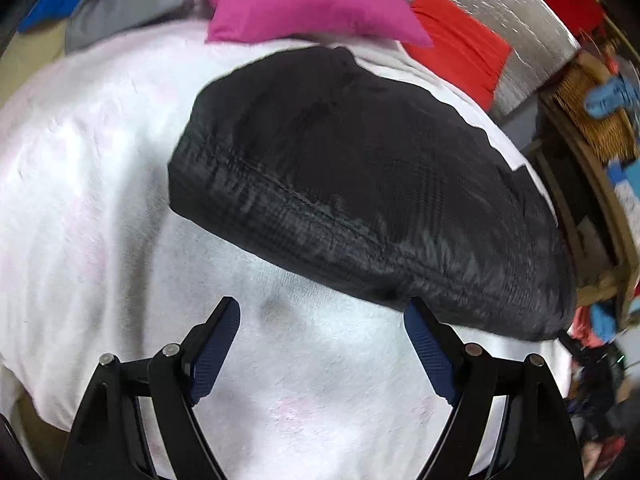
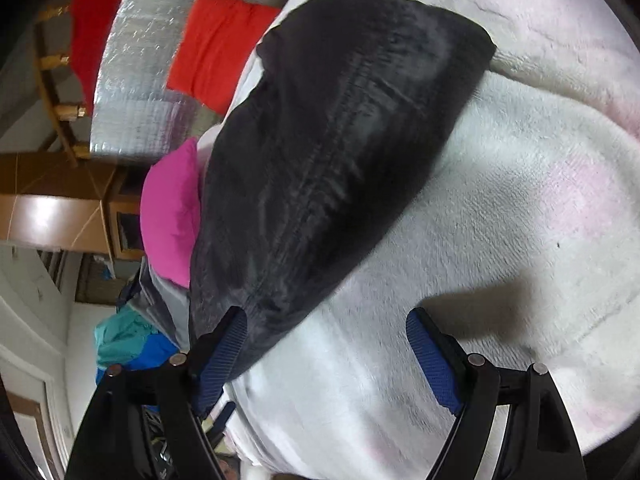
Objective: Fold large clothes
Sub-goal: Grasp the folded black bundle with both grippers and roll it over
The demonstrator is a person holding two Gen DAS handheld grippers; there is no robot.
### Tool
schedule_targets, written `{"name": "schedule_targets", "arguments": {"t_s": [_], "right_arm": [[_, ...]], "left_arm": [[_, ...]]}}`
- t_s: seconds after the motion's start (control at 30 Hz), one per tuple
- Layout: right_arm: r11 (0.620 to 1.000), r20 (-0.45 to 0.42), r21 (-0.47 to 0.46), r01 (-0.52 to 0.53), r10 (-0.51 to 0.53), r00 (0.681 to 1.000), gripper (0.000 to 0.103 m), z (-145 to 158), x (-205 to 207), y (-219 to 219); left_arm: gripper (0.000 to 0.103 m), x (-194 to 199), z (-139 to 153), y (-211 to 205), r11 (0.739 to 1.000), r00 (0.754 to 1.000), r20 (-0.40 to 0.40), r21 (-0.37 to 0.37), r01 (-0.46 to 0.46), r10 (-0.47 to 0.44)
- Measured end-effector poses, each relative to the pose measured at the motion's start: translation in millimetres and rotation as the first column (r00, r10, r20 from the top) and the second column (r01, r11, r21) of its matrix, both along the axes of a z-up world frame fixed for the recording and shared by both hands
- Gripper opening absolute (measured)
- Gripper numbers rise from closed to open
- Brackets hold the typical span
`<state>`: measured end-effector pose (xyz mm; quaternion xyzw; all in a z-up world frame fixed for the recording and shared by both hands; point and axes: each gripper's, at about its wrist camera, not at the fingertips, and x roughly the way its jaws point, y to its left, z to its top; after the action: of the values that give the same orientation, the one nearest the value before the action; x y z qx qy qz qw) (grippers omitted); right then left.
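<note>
Black garment (image 1: 360, 184) is lying folded into a compact bundle on the white fleece blanket (image 1: 100, 200). Left gripper (image 1: 322, 344) and right gripper (image 2: 326, 354) are both hovering at its edge, jaws spread wide, gripping nothing. Pink pillow (image 1: 304, 0) is sitting just beyond the bundle.

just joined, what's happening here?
A person with two handheld grippers is folding clothes on a white fleece blanket. A black puffy garment lies there in a compact bundle. The left gripper and the right gripper are open beside its edge, holding nothing. A pink pillow lies behind.
</note>
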<state>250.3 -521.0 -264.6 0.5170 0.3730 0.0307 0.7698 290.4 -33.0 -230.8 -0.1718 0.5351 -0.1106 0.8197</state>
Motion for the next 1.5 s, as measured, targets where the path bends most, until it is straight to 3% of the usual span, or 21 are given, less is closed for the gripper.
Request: {"name": "schedule_targets", "arguments": {"t_s": [0.23, 0.47, 0.57, 0.6, 0.63, 0.73, 0.83, 0.93, 1.07, 1.1, 1.13, 1.2, 1.4, 1.5], "right_arm": [[0.99, 0.067, 0.036, 0.136, -0.138, 0.988, 0.084, 4.8, 14.6, -21.4], [0.962, 0.077, 0.09, 0.259, -0.265, 0.961, 0.085, 6.7, 31.4, -50.8], [0.972, 0.077, 0.004, 0.235, -0.235, 0.969, 0.072, 16.3, 39.4, -45.9], [0.972, 0.07, -0.072, 0.223, -0.218, 0.973, 0.057, 22.6, 42.7, -40.4], [0.969, 0.073, -0.12, 0.217, -0.21, 0.975, 0.05, 25.9, 42.0, -39.2], [0.958, 0.131, -0.193, 0.212, -0.189, 0.973, 0.039, 43.3, 37.0, -35.6], [0.935, 0.177, -0.279, 0.22, -0.175, 0.969, 0.038, 57.5, 32.8, -27.6], [0.927, 0.109, -0.321, 0.196, -0.169, 0.98, 0.038, 48.9, 37.0, -28.3], [0.964, 0.049, -0.197, 0.179, -0.173, 0.984, 0.044, 33.3, 32.7, -42.1], [0.968, 0.04, -0.18, 0.177, -0.172, 0.984, 0.052, 32.4, 29.4, -43.2], [0.971, 0.035, -0.168, 0.172, -0.168, 0.985, 0.073, 31.8, 26.3, -43.5], [0.979, 0.056, -0.137, 0.151, -0.145, 0.988, 0.082, 31.1, 17.8, -38.2], [0.996, 0.029, -0.088, -0.005, 0.008, 1.0, 0.082, 18.8, 26.7, -3.1], [0.996, 0.047, -0.087, -0.024, 0.028, 0.999, 0.082, 14.4, 36.3, 13.8]], "left_arm": [[0.084, 19.2, -6.3, 23.7, 0.98, 0.99, -0.052, -0.14, -0.14, 0.134], [0.084, 37.3, -12.3, 33.4, 0.958, 0.975, -0.051, -0.179, -0.223, 0.218], [0.076, 41.1, -10.9, 30.0, 0.957, 0.971, -0.026, -0.164, -0.238, 0.237], [0.069, 41.4, -8.8, 28.8, 0.959, 0.971, -0.014, -0.152, -0.238, 0.239], [0.06, 41.5, -5.4, 27.9, 0.96, 0.97, 0.005, -0.143, -0.239, 0.242], [0.044, 34.3, 8.7, 34.3, 0.965, 0.967, 0.08, -0.125, -0.231, 0.241], [0.042, 28.4, 21.5, 28.4, 0.976, 0.963, 0.158, -0.073, -0.207, 0.217], [0.044, 30.0, 11.0, 20.7, 0.982, 0.976, 0.121, 0.017, -0.186, 0.183], [0.061, 32.8, -0.8, 28.0, 0.978, 0.978, 0.037, -0.019, -0.206, 0.206], [0.069, 32.9, -2.7, 30.8, 0.979, 0.979, 0.007, -0.034, -0.203, 0.203], [0.07, 31.5, -3.7, 32.2, 0.978, 0.979, -0.002, -0.042, -0.204, 0.204], [0.072, 22.6, -4.5, 34.3, 0.977, 0.979, -0.015, -0.06, -0.206, 0.205], [0.075, 10.4, -13.0, 5.6, 0.981, 0.994, -0.071, -0.169, -0.098, 0.087], [0.075, 16.4, -14.7, -4.6, 0.977, 0.996, -0.063, -0.197, -0.079, 0.068]]}}
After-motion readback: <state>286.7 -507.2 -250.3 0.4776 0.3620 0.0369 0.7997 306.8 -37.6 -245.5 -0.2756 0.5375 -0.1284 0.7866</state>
